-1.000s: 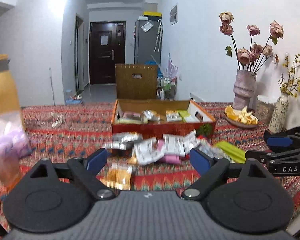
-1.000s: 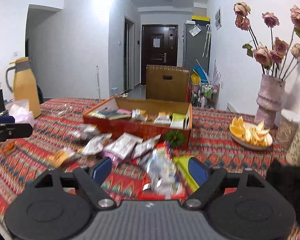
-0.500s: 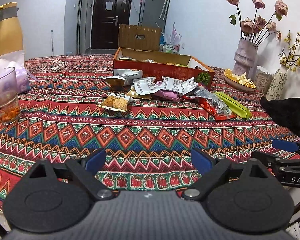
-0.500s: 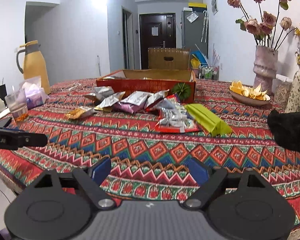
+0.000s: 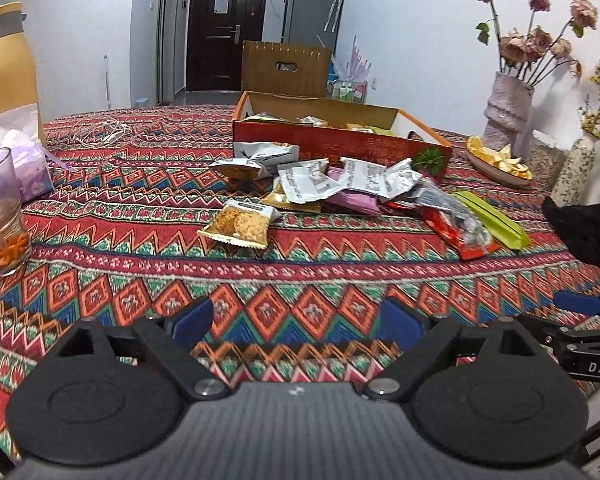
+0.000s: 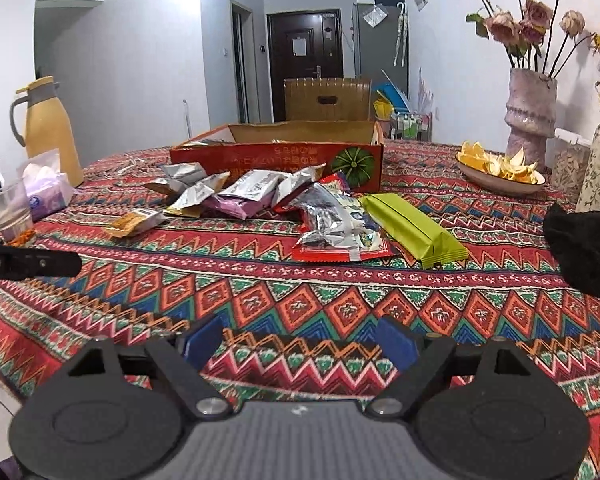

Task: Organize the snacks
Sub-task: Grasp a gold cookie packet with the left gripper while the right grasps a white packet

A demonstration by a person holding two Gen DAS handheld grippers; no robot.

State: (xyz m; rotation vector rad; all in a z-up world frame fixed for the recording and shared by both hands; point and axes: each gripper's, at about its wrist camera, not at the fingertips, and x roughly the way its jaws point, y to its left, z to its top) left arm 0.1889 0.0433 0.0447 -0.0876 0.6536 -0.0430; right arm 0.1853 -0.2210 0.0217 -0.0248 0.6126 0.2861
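Snack packets [image 5: 324, 184] are seen heaped on the patterned table [image 5: 300, 280], just in front of the open red cardboard box [image 5: 340, 146], which already holds several pkts. One orange-brown packet [image 5: 238, 226] lies apart at the heap's near-left edge; a green bar pack [image 6: 414, 228] lies at the near-right edge, beside a red-trimmed foil bag [image 6: 340, 232].

Left gripper [image 5: 296, 322]: jaws released, nothing between them; only cloth is seen in the gap. Right gripper [image 6: 300, 340]: same, jaws wide and empty. Both are held low over the near table edge, well apart from the heap.

From the left jaws, the orange-brown packet lies at approx. 11 o'clock, long axis roughly across the view. From the right jaws, the green bar pack lies at approx. 1 o'clock, long axis running from 11 to 5 o'clock, near end toward the gripper. Judged nearest: left hand for the orange-brown packet, right hand for the green bar pack. No pkt is touched yet.

Periphery: glass cup [image 5: 0, 216] and yellow thermos [image 6: 48, 128] at left; dish of peel [image 6: 500, 168] and flower vase [image 6: 532, 116] at right.
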